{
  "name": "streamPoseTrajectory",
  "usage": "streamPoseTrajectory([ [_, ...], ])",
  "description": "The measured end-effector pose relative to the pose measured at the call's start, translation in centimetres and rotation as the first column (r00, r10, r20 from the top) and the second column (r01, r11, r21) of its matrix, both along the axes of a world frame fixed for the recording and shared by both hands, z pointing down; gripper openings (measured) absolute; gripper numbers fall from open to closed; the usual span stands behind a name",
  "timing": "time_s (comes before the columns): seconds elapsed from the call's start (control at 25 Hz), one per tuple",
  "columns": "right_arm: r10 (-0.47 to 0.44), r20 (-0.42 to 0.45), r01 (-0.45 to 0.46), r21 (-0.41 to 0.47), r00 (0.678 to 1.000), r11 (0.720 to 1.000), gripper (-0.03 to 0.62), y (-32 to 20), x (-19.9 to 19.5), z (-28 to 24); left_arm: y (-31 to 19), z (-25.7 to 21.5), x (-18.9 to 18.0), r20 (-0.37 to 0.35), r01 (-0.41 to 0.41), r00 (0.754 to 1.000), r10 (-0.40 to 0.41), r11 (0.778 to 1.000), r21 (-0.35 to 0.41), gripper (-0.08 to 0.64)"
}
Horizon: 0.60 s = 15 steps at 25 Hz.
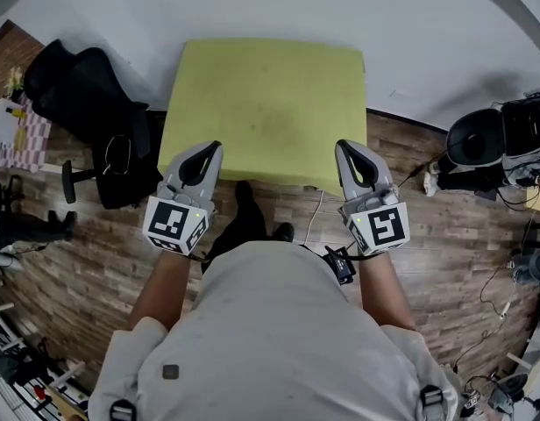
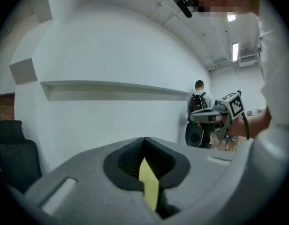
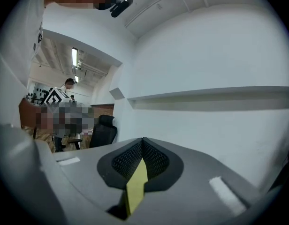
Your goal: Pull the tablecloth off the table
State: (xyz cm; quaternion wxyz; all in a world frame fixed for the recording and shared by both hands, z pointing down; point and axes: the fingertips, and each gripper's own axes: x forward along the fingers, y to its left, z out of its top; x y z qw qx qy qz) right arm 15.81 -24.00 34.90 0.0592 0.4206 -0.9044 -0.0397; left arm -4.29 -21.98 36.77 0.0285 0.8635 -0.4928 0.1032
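Observation:
A yellow-green tablecloth (image 1: 266,108) covers the small table in front of me, against the white wall. My left gripper (image 1: 209,147) is shut on the cloth's near left corner. My right gripper (image 1: 344,146) is shut on its near right corner. In the left gripper view a thin strip of the cloth (image 2: 149,184) shows pinched between the closed jaws of the left gripper (image 2: 144,142), which points up at the wall. The right gripper view shows the same thing: a sliver of cloth (image 3: 136,184) caught in the right gripper (image 3: 143,142). The table itself is hidden under the cloth.
A black office chair (image 1: 86,103) stands close to the table's left side. Black equipment (image 1: 498,143) and cables (image 1: 318,213) lie on the wooden floor at the right. My shoes (image 1: 248,200) are by the table's near edge. A person with a backpack (image 2: 199,100) stands far off.

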Motion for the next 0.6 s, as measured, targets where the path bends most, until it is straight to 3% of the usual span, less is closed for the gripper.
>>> streamPoseTrajectory([
  [0.36, 0.005, -0.049, -0.011, -0.116, 0.999, 0.993, 0.019, -5.8, -2.8, 4.9, -6.8, 4.3, -2.4, -0.008, -0.022, 1.000, 0.021, 0.994, -0.110, 0.003],
  [0.6, 0.031, -0.100, -0.054, -0.234, 0.995, 0.971, 0.048, -11.0, -4.4, 9.9, -12.3, 8.2, -4.7, -0.007, -0.046, 0.999, 0.045, 0.978, -0.205, 0.003],
])
